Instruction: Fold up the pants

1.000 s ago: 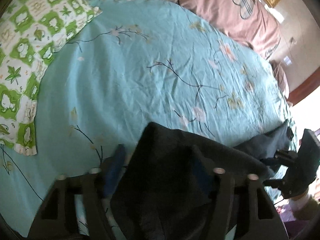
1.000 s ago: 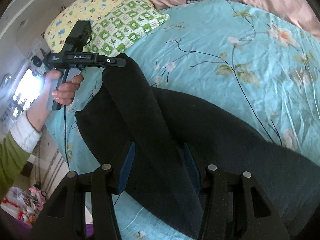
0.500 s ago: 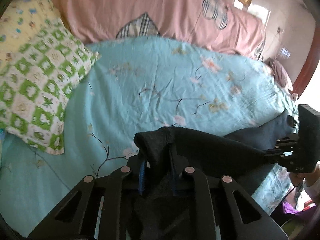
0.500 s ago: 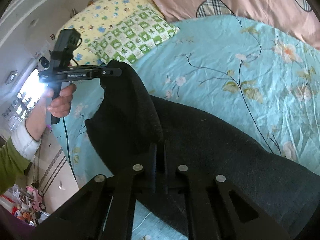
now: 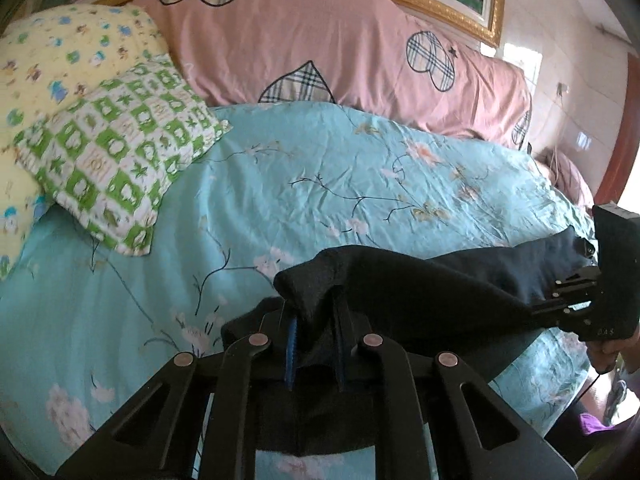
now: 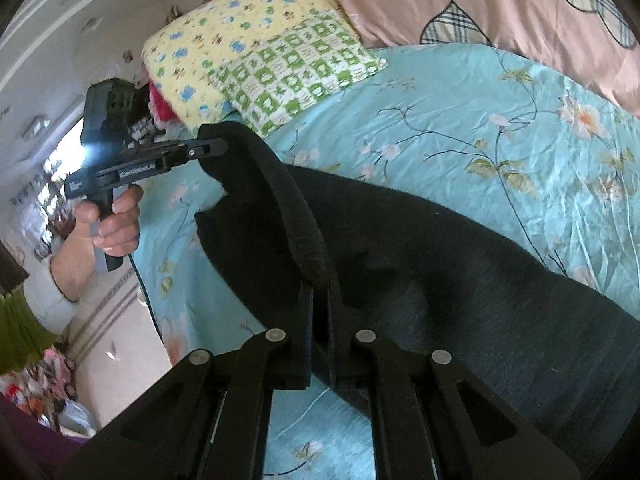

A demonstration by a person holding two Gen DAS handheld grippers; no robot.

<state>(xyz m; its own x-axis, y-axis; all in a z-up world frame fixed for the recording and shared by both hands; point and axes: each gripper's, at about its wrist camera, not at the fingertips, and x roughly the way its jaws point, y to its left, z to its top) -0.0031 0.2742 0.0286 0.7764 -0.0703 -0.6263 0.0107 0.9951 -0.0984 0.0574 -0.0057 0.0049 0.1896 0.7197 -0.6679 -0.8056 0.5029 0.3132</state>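
Note:
Dark pants [image 5: 420, 280] lie across the turquoise flowered sheet [image 5: 320, 184], their waist edge lifted and stretched between both grippers. In the left wrist view my left gripper [image 5: 316, 312] has one corner of that edge bunched between its pads, and its jaws are closing on it. My right gripper [image 6: 318, 292] is shut on the thick waistband of the pants [image 6: 440, 260] at the other corner. Each view also shows the opposite tool: the right gripper [image 5: 576, 292] at the right edge, the left gripper [image 6: 218, 147] at upper left, held by a hand [image 6: 116, 220].
A green checked pillow [image 5: 120, 168] and a yellow printed pillow [image 5: 60, 52] lie at the bed's far left. A pink quilt [image 5: 320, 40] runs along the back under a gilt frame. The bed's near edge drops to a tiled floor [image 6: 120, 344].
Both grippers closed on the waist edge of the pants and lifted it off the sheet. The left one swung up and turned, so the pillows and pink quilt came into view.

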